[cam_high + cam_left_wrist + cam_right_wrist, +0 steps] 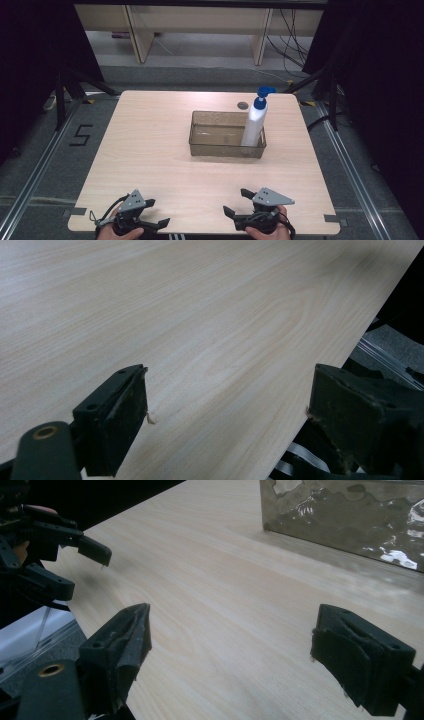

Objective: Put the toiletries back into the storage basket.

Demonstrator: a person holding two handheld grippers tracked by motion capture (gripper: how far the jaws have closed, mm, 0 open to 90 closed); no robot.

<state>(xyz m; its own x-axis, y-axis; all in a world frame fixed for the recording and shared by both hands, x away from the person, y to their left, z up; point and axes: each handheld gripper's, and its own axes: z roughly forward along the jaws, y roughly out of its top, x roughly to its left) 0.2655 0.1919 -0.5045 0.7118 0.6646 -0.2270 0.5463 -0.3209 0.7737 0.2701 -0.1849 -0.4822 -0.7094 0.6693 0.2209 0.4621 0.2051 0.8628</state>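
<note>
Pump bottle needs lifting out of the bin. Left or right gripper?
Right. The right gripper sits open at the near edge, almost straight below the pump bottle in the bin's right end; the left gripper is farther across.

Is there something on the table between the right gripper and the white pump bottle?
Only the bin's own wall. The pump bottle stands inside the clear bin, at its right end, so its near wall faces the right gripper. The wood between is bare.

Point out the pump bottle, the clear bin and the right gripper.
pump bottle (253,127), high view, white body.
clear bin (226,149), high view, near wall.
right gripper (238,201), high view, between its open jaw tips.
</note>
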